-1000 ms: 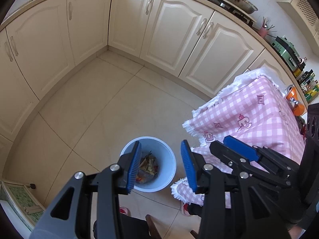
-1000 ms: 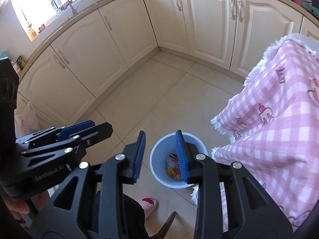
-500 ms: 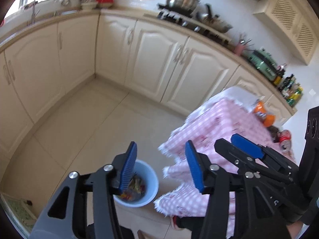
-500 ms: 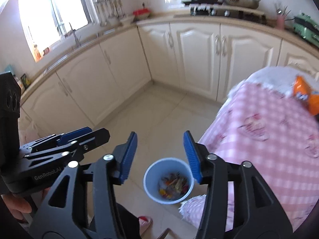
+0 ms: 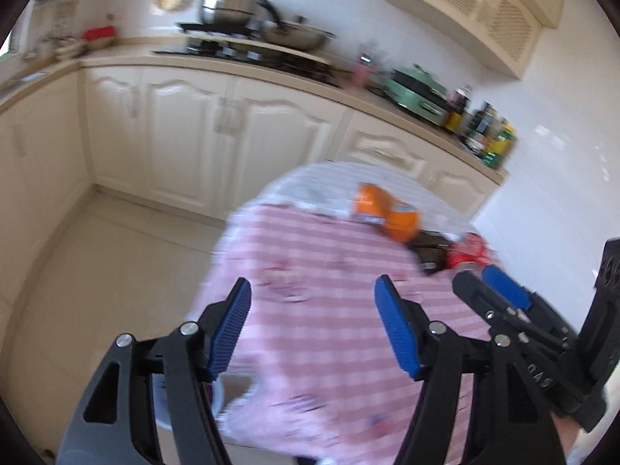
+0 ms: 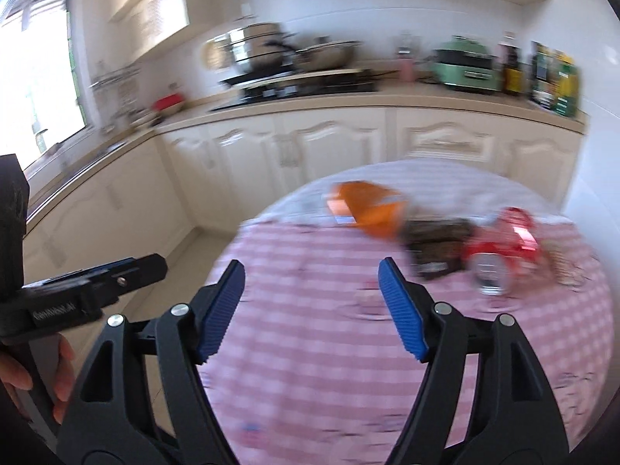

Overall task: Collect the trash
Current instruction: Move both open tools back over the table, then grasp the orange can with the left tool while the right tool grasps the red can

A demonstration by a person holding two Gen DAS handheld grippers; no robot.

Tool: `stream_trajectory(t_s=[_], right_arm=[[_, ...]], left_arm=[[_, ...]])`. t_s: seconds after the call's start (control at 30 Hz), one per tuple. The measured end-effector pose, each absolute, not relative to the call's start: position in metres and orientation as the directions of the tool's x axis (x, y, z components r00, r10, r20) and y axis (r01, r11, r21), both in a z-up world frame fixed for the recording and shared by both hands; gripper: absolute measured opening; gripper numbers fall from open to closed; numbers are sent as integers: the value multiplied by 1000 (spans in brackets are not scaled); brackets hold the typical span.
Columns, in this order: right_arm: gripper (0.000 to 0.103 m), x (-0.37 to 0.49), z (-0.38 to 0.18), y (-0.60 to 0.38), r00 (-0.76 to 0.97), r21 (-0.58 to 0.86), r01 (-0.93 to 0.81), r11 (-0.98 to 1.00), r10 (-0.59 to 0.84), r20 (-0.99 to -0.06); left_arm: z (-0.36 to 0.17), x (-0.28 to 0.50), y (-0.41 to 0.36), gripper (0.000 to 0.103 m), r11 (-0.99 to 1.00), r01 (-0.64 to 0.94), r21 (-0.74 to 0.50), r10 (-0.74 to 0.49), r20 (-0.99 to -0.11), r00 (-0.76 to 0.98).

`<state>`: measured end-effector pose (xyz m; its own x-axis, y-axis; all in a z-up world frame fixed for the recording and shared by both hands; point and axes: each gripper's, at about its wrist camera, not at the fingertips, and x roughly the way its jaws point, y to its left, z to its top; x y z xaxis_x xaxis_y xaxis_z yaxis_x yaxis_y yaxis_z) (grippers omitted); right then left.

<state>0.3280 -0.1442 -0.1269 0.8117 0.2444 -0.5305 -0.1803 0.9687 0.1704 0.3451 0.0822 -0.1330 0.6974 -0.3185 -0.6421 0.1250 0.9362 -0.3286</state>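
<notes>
Grippers both empty, both over the pink checked tablecloth [image 6: 348, 368]. Left gripper [image 5: 314, 325] jaws spread wide, nothing between the blue pads, have just been opening; right gripper [image 6: 312, 308] same, wide apart, nothing between them, also just been opening. Frames motion-blurred. Trash sits at the far side of the round table, beyond both grippers and clear of them: orange snack bag [image 6: 368, 209] furthest left, dark brown wrapper [image 6: 438, 248] touching or just beside it, crushed red can [image 6: 503, 248] on its side to the right of the wrapper, open end toward the camera. Some small thin clutter right of the can, too blurred to name. Left wrist view has the same row: orange bag [image 5: 387, 213], dark wrapper [image 5: 430, 252], red can [image 5: 469, 252], with the right gripper's black body and a blue pad [image 5: 503, 290] just in front of the can. White plain cloth strip at the table's far edge. Bin edge [image 5: 186, 399] barely visible low behind the left gripper's left finger, mostly hidden. Right wrist view shows the left gripper's body at left, held by a hand [image 6: 23, 372]. Cream cabinets [image 6: 329, 147] behind, pots on the stove [image 6: 267, 50], green appliance [image 6: 469, 64], bottles on the counter.
</notes>
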Motion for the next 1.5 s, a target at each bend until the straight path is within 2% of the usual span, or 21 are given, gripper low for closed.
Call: stream_trajectory(t_s=[0.07, 0.2, 0.4, 0.7, 1.0, 1.03, 1.07, 1.13, 1.17, 1.27, 1.33, 1.5], right_arm=[[71, 330, -130, -172, 824, 164, -115, 980, 186, -535], [71, 337, -140, -225, 834, 172, 23, 985, 76, -547], [73, 351, -154, -265, 832, 205, 121, 971, 13, -554], [73, 377, -167, -287, 827, 225, 131, 965, 19, -561], [74, 395, -169, -287, 833, 215, 129, 968, 12, -554], [74, 396, -170, -287, 830, 216, 132, 967, 11, -557], [74, 398, -171, -288, 828, 219, 134, 966, 12, -561], [74, 399, -173, -289, 825, 226, 140, 964, 13, -565], [74, 400, -174, -290, 823, 231, 142, 962, 15, -567], [75, 403, -177, -295, 816, 257, 156, 954, 22, -578], [75, 406, -181, -298, 802, 275, 174, 945, 25, -596], [75, 407, -188, -307, 782, 338, 210, 918, 50, -622]], left_arm=[[-134, 363, 51, 65, 918, 157, -365, -370, -640, 674], [-143, 393, 7, 65, 910, 145, -388, -383, -651, 655], [-166, 445, -38, 65, 885, 107, -453, -419, -676, 606], [-196, 499, -46, 65, 861, -42, -506, -379, -695, 611], [-219, 533, -47, 64, 813, -104, -573, -411, -692, 594], [-221, 535, -48, 61, 812, -101, -575, -413, -689, 595], [-223, 536, -48, 48, 806, -96, -583, -422, -682, 597], [-225, 537, -45, 39, 801, -97, -591, -426, -676, 602], [-224, 537, -44, 30, 800, -88, -594, -428, -667, 610], [-221, 535, -39, 24, 798, -75, -598, -432, -654, 622], [-215, 532, -37, 16, 798, -54, -600, -437, -638, 634], [-189, 513, -33, 11, 837, 11, -547, -405, -605, 686]])
